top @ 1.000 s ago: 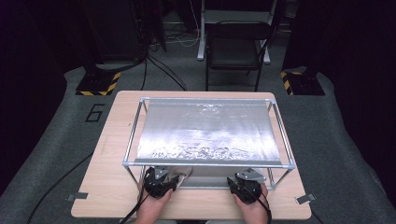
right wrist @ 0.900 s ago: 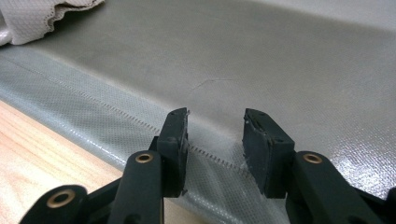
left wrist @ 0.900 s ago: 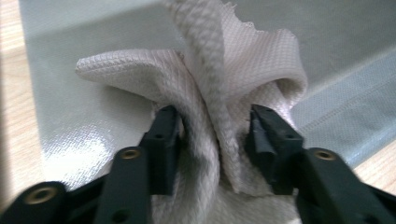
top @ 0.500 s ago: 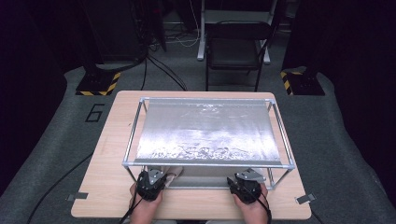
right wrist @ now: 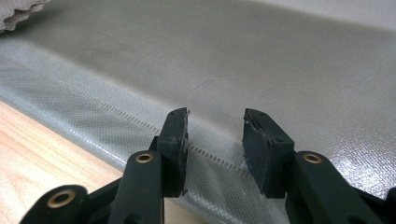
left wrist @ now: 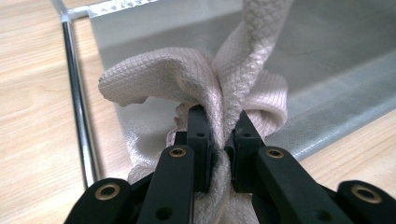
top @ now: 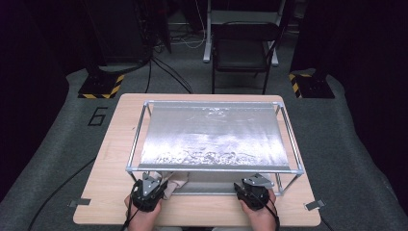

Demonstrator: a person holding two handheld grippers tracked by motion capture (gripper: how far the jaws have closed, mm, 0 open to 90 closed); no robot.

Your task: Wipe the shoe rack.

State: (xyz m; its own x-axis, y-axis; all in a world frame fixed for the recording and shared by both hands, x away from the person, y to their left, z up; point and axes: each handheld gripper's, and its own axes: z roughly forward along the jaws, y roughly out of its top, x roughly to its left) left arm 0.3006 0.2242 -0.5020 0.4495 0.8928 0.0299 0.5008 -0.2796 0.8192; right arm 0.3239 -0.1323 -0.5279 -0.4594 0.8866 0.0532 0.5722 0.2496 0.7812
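Looking down from the high view: wooden surface carries a metal-tube rack with a silvery sheet stretched across its top. Both hands come in at the near edge. Left tool sits at the rack's near-left corner, with a pale pinkish cloth bunched just beside it, half under the top rail. Right tool sits at the near-right, under the front rail, well apart from the cloth. A lower silvery sheet shows between the two tools beneath the rack. Black chair stands on the floor beyond the far edge.

Left gripper view: left tool is clamped tight on the cloth, jaws nearly together with a thick twist of waffle-textured fabric pinched between them. Cloth folds over to the left and runs up out of the top of the picture. It lies over the lower sheet; a rack tube runs along the left, wood showing on either side.

Right gripper view: right tool stands at a medium gap, nothing between the jaws. It hangs just over the stitched near hem of the lower sheet, surface wood at lower left. A corner of the cloth peeks in at top left, far from these jaws.
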